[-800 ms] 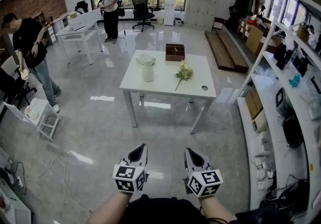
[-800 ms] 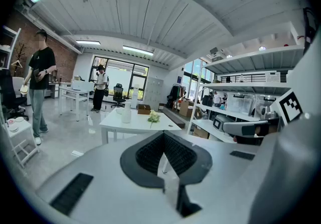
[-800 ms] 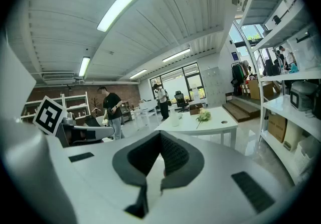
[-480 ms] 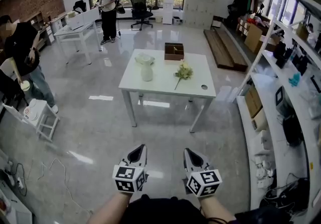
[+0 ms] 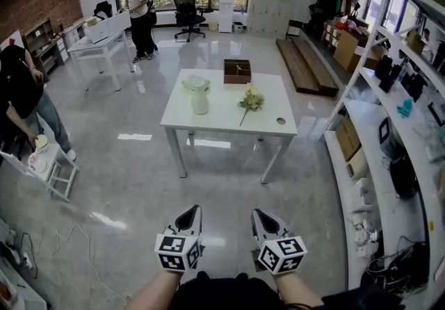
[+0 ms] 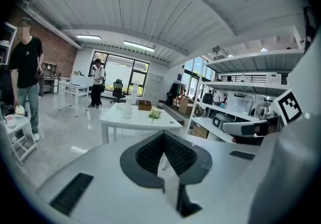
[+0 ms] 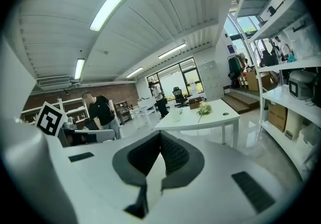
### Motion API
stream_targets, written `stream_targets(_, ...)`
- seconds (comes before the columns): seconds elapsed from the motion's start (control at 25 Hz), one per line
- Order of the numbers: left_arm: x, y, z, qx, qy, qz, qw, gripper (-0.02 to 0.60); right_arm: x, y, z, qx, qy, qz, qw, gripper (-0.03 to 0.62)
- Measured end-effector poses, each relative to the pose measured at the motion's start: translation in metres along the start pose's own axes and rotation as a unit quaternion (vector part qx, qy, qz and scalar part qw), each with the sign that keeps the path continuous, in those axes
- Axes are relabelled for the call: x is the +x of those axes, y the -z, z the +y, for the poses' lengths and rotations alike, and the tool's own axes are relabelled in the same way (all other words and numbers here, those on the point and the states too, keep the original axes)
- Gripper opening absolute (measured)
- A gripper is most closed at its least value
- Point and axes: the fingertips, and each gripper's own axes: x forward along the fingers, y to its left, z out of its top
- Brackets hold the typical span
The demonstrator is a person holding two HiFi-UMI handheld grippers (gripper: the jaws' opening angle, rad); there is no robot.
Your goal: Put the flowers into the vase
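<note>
Across the glossy floor stands a white table [image 5: 229,123] bearing a white vase [image 5: 200,101] and, to its right, a bunch of pale flowers [image 5: 252,99] lying flat. My left gripper [image 5: 191,212] and right gripper [image 5: 256,214] are side by side at the bottom of the head view, far short of the table, both shut and empty. In the left gripper view the vase [image 6: 127,111] and flowers [image 6: 154,113] show small beyond the closed left gripper [image 6: 163,135]. From the right gripper [image 7: 160,135] the flowers [image 7: 203,109] and vase [image 7: 176,114] look just as distant.
A brown box [image 5: 237,71] sits at the table's far edge. Shelving [image 5: 389,142] with boxes and gear lines the right side. One person [image 5: 21,93] stands by a small white rack [image 5: 49,169] at left; another person [image 5: 135,13] stands near a desk at the back.
Both grippers stay shut and side by side, a little lower in the picture. The person at left and the one at the back have drifted left in the picture.
</note>
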Motion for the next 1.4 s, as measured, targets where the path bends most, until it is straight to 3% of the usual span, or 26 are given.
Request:
stream_targets(0.48,0.003,0.003,0.044,0.002,0.022,0.008,0.9997,0.006,0.041,0.007,0.037,-0.01,0.03,-0.001,1.0,0.003)
stream_targets(0.76,0.017,0.005,0.063,-0.009,0.029,0.016,0.9994,0.006,0.059,0.013,0.036,-0.005,0.041,0.014,0.999,0.003)
stream_targets(1.16,0.096,-0.011,0.073,-0.004,0.025,0.026,0.9993,0.006,0.128,-0.019,-0.012,-0.002,0.025,-0.003,1.0,0.003)
stream_targets(1.4,0.169,-0.04,0.083,-0.012,-0.011,0.021,0.9996,0.006,0.184,-0.057,-0.063,-0.013,-0.004,0.003,1.0,0.003)
